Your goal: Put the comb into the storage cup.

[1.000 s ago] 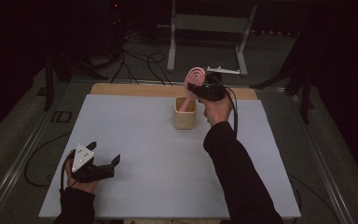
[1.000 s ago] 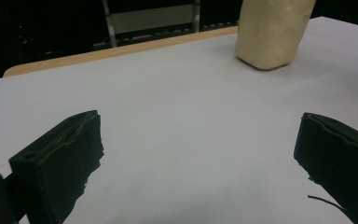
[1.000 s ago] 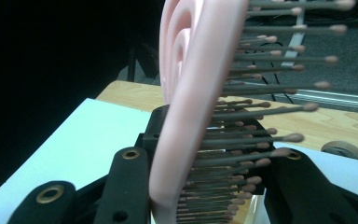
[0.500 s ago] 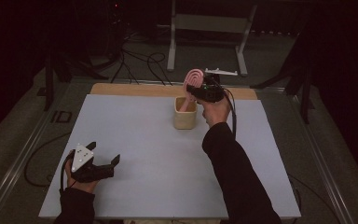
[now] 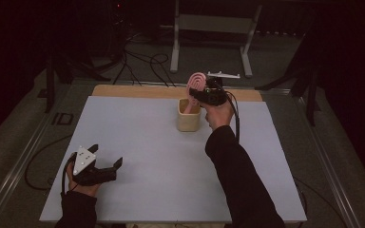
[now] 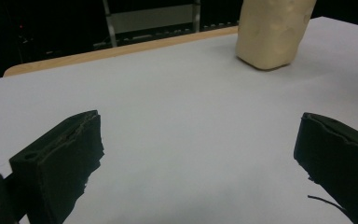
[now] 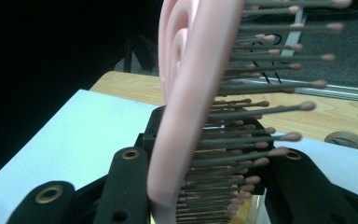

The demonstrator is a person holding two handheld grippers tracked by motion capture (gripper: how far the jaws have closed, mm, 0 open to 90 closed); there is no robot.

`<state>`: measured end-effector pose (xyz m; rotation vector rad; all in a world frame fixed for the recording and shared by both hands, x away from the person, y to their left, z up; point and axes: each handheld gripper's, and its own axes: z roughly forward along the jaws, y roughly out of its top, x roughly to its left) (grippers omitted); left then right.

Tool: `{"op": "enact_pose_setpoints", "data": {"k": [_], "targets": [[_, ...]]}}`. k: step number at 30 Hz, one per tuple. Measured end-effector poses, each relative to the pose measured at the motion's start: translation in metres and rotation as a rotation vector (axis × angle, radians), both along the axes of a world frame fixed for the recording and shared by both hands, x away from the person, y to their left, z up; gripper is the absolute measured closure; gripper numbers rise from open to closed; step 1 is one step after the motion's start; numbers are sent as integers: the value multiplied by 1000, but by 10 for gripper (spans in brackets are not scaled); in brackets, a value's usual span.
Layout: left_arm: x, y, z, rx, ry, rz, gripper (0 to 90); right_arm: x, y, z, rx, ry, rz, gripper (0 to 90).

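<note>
While left gripper rests, jaws apart, right gripper jaws clamp pink hairbrush above beige cup.

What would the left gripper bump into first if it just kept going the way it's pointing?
Mostly bare table. The left gripper, jaws open, has the beige cup ahead and off to one side, so it might just miss it.

Left gripper: black body, grey three-cornered plate on top with small dark screw dots
Right gripper: black, cable trailing behind it
Jaws: black blocks, brass-ringed holes near the base
Sleeves: dark, long, reaching each wrist
</note>
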<state>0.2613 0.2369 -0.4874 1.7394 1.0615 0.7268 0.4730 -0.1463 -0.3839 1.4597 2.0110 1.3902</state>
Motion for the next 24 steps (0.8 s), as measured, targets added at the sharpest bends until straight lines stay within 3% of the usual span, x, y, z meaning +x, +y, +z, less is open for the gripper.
{"op": "enact_pose_setpoints", "data": {"k": [24], "targets": [[0,0,0,-3,0,2,17,7,2,-15,14,36,4,620]]}}
